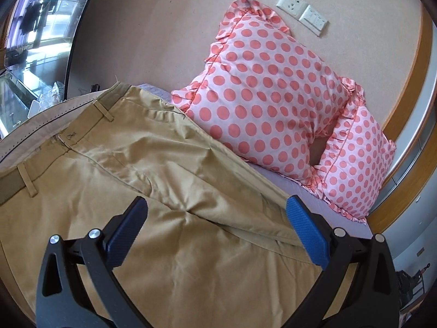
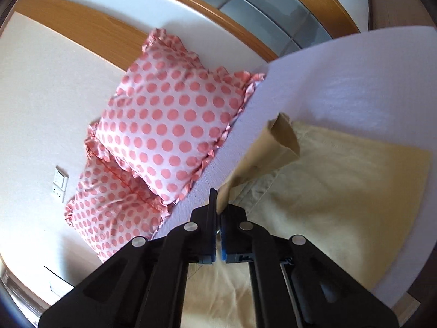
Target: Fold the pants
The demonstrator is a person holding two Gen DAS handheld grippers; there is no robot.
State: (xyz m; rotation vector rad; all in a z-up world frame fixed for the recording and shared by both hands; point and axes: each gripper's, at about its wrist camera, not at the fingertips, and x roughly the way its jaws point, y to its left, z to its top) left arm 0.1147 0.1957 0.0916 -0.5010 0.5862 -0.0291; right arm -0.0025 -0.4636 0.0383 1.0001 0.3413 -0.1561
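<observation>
Tan khaki pants lie spread on the pale lilac bed sheet, waistband with belt loops at the upper left of the left wrist view. My left gripper is open and empty, hovering just above the crotch and upper leg area. In the right wrist view my right gripper is shut on a pant leg, lifting its hem end up off the other leg, which lies flat on the sheet.
Two pink polka-dot pillows lean against the beige wall at the bed's head; they also show in the right wrist view. Wall sockets are above them. A wooden frame runs along the wall. A window is at far left.
</observation>
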